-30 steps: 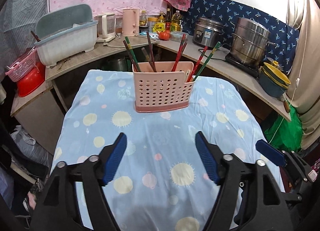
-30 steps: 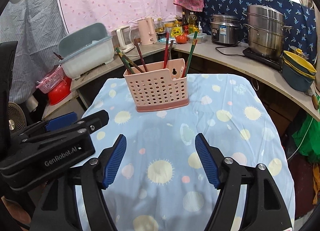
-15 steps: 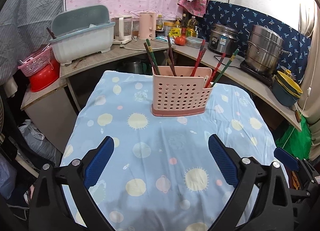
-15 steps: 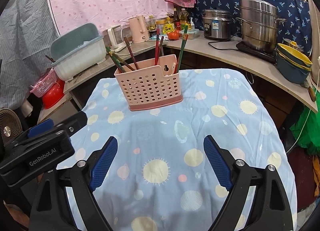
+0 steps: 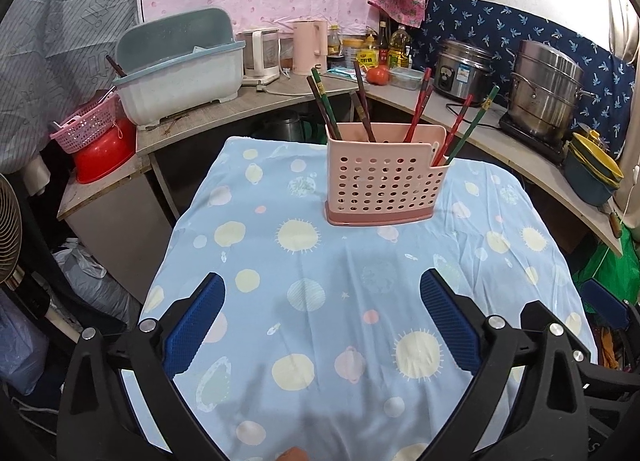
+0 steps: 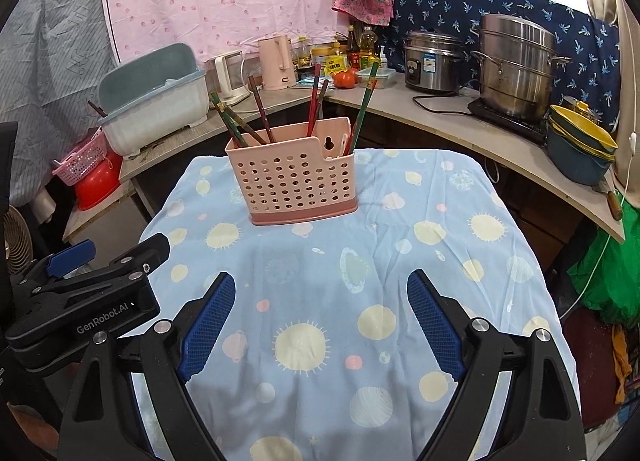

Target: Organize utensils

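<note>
**Holder dead ahead of both grippers, nothing gripped**

The pink perforated holder [image 5: 384,177] is standing upright on the far half of the blue patterned tablecloth [image 5: 320,341], well apart from both tools. Chopsticks [image 5: 416,109] are leaning out of its top in red, green and brown, their long axes running up and fanning outward to both sides. From the left gripper [image 5: 322,325] the holder is lying ahead and slightly right; from the right gripper [image 6: 320,321] it is lying ahead and slightly left. Judged from the two views, neither hand is clearly nearer.

Left gripper's jaws are opening, nothing between them. Right gripper's jaws are standing wide, only cloth showing between the pads.

Hidden: the lower ends of the chopsticks, behind the holder wall. Its inner partitions are not visible enough to count. No loose utensils are showing on the cloth.
</note>
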